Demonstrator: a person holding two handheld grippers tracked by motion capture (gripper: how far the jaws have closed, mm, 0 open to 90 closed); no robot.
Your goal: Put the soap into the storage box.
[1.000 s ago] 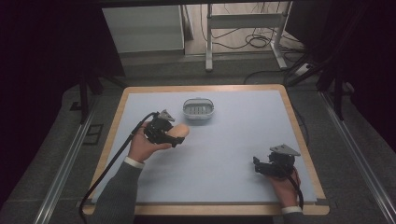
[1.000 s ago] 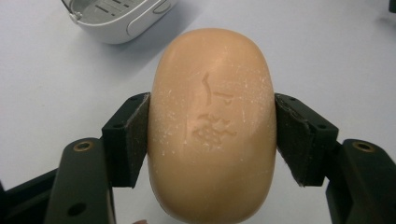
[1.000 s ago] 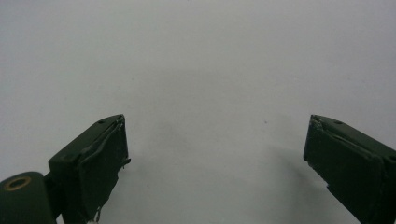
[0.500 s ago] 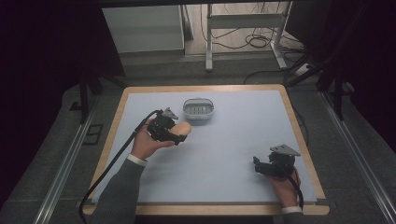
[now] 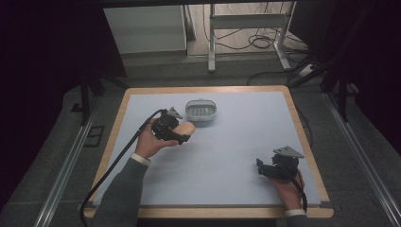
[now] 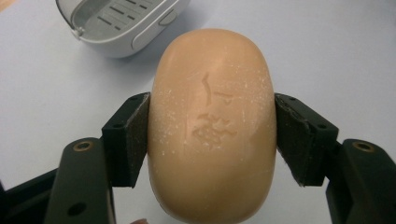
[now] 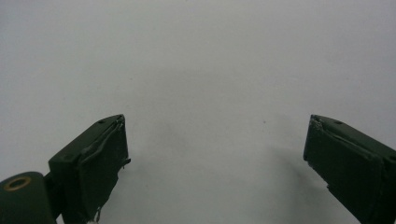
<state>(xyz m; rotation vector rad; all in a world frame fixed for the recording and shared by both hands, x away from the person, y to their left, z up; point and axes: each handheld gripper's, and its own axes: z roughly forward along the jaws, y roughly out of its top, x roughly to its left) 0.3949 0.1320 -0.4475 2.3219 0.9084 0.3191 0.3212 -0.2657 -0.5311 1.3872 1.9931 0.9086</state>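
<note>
Left tongs point(image 6: 212, 140) clamped on smooth peach-coloured oval soap bar point(image 6: 212, 126); both black pads pressed against bar's sides, embossed mark seen on top face. Bar held lifted over desk point(image 5: 236, 156), pale blue sheet with wooden rim, just beside small grey-white plastic soap dish with slotted floor point(image 5: 201, 112); in high view bar point(image 5: 185, 128) seen at dish's near-left edge, whether touching cannot be told. Right tongs point(image 7: 215, 158) spread wide, nothing held between pads, rested low at desk's near right corner point(image 5: 276, 168), well apart from bar and dish.
</note>
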